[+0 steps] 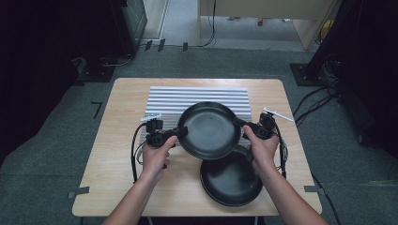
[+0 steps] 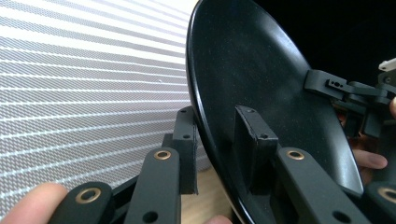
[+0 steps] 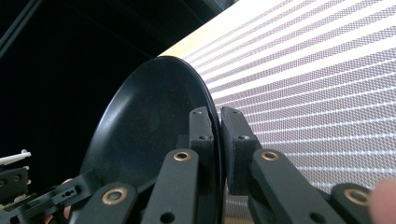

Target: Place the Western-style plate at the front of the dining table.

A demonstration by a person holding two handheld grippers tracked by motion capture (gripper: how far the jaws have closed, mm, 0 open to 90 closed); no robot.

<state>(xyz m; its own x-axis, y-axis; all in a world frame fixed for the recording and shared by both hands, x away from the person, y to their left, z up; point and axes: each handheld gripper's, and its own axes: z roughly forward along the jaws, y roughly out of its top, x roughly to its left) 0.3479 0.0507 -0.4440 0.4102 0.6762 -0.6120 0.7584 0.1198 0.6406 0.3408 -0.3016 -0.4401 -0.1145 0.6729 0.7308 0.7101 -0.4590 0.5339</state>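
A grey carpeted room surrounds your wooden table [image 1: 117,154], with a striped white mat [image 1: 197,96] laid across its far half. Your left gripper [image 1: 180,132] is clamped on the left rim of the upper black plate [image 1: 209,130]; in the left gripper view one jaw lies inside the dish and the other behind it, pressed on the edge. Your right gripper [image 1: 240,125] pinches the opposite rim the same way, its jaws drawn narrow around the thin edge. The plate sits between your two grippers, raised above the mat's near edge. A second black plate [image 1: 231,180] rests on the table just below your right hand [image 1: 263,147], partly under the held one.
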